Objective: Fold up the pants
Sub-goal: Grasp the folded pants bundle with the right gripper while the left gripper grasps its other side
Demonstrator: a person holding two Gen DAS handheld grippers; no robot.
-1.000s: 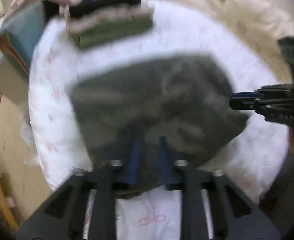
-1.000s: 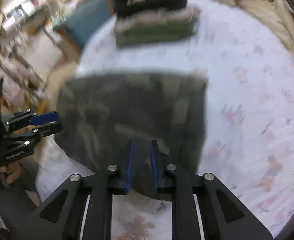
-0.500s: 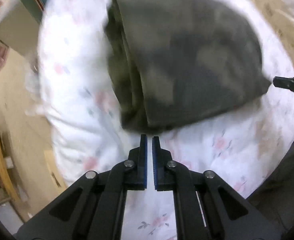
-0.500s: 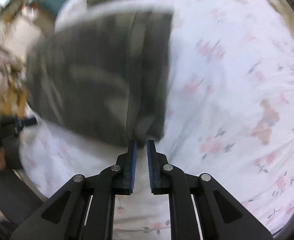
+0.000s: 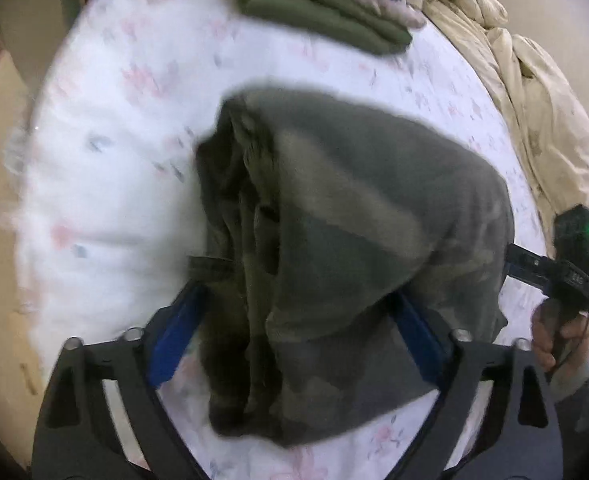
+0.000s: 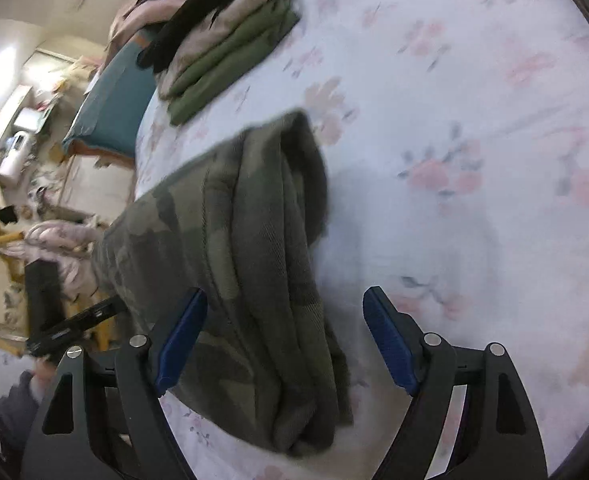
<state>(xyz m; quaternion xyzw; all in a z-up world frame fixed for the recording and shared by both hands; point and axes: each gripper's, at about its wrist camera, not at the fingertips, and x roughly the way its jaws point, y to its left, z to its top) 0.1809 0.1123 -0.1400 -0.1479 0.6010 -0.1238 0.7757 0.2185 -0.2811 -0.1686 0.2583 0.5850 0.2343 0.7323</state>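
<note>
The folded camouflage-green fleece pants (image 5: 346,248) lie in a thick bundle on the white bed sheet with pink flower print (image 5: 106,168), filling the centre of the left wrist view and the lower left of centre in the right wrist view (image 6: 246,264). No brand, label or writing can be read on them; small print on the other gripper's body is too blurred to make out.

Half a second ago both pairs of blue-padded jaws stood nearly closed just short of the bundle's near edge; they have just been opening. The left gripper (image 5: 294,336) now stands wide, its pads straddling the near end of the bundle, whose stacked fold edges lie between them. The right gripper (image 6: 284,344) is also spread wide, with the bundle's layered right edge between the pads, nearer the left pad; whether any pad presses the cloth I cannot tell.

A stack of folded olive and beige clothes (image 6: 230,52) sits at the top of both views, and a crumpled cream quilt (image 5: 534,92) at the left view's upper right.
</note>
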